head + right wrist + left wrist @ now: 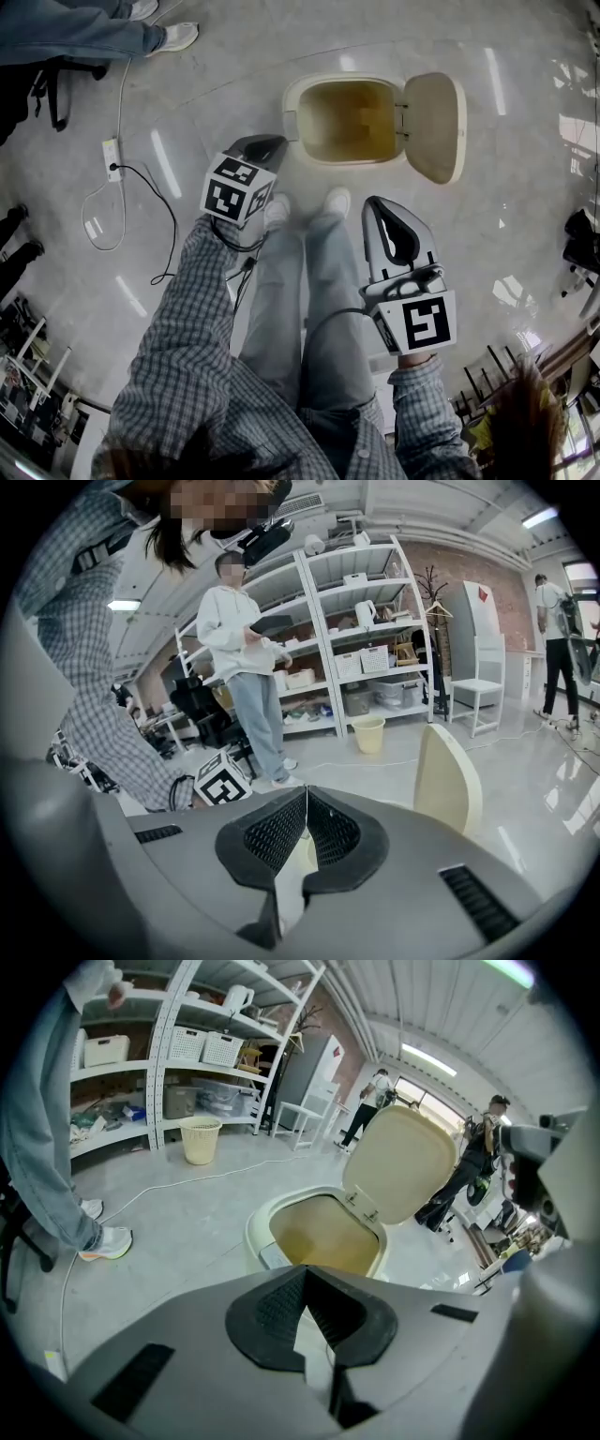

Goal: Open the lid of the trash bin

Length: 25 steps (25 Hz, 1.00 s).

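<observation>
As I read it from here:
left gripper [305, 1271]: jaws together, pads meeting, nothing between them. It touches nothing.
right gripper [307, 796]: jaws together too, empty. I see only floor and the lid's edge past the tips.
left placement: in the head view it hovers just beside the trash bin [292, 120] at the bin's 8 o'clock, tips aimed at the rim. I can't tell whether it touches.
right placement: held lower, near the bin's 5 o'clock and apart from it. I judge it is idle, since nothing here needs a second grip.
lid [437, 127]: swung fully over on its hinge to the bin's 3 o'clock, inner face up.
bin: on the floor at my 12 o'clock, just past the person's shoes [336, 201]. The mouth is open and looks empty inside.
task: judged done, so no grip is needed and shut jaws make sense.
</observation>
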Each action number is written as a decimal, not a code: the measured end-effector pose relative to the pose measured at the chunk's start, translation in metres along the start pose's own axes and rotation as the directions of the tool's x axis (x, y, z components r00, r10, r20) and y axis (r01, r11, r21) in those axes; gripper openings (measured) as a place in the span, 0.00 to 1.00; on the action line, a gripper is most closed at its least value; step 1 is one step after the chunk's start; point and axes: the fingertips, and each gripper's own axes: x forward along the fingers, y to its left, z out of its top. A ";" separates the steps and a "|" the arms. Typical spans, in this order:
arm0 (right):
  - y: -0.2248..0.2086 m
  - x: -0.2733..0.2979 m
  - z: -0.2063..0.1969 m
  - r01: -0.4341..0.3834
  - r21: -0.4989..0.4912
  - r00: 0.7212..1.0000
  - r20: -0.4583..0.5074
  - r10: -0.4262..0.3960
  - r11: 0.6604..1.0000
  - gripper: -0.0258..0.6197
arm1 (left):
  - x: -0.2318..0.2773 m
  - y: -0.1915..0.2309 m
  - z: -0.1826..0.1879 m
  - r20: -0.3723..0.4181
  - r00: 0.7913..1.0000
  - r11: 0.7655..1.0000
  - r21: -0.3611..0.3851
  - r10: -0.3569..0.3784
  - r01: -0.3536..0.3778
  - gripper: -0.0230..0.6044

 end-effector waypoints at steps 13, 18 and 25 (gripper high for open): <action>0.003 -0.019 0.038 0.030 -0.027 0.999 0.022 -0.029 0.999 0.07 | -0.053 -0.015 0.024 0.034 0.999 1.000 -0.011 -0.016 0.017 0.04; 0.003 -0.032 0.049 0.035 -0.038 0.999 0.032 -0.034 0.999 0.07 | -0.073 -0.025 0.041 0.088 0.996 0.999 -0.042 -0.009 0.012 0.04; -0.008 -0.052 0.077 0.079 -0.017 0.993 0.084 -0.077 0.997 0.07 | -0.100 -0.058 0.078 0.158 0.986 0.998 -0.033 -0.047 0.053 0.04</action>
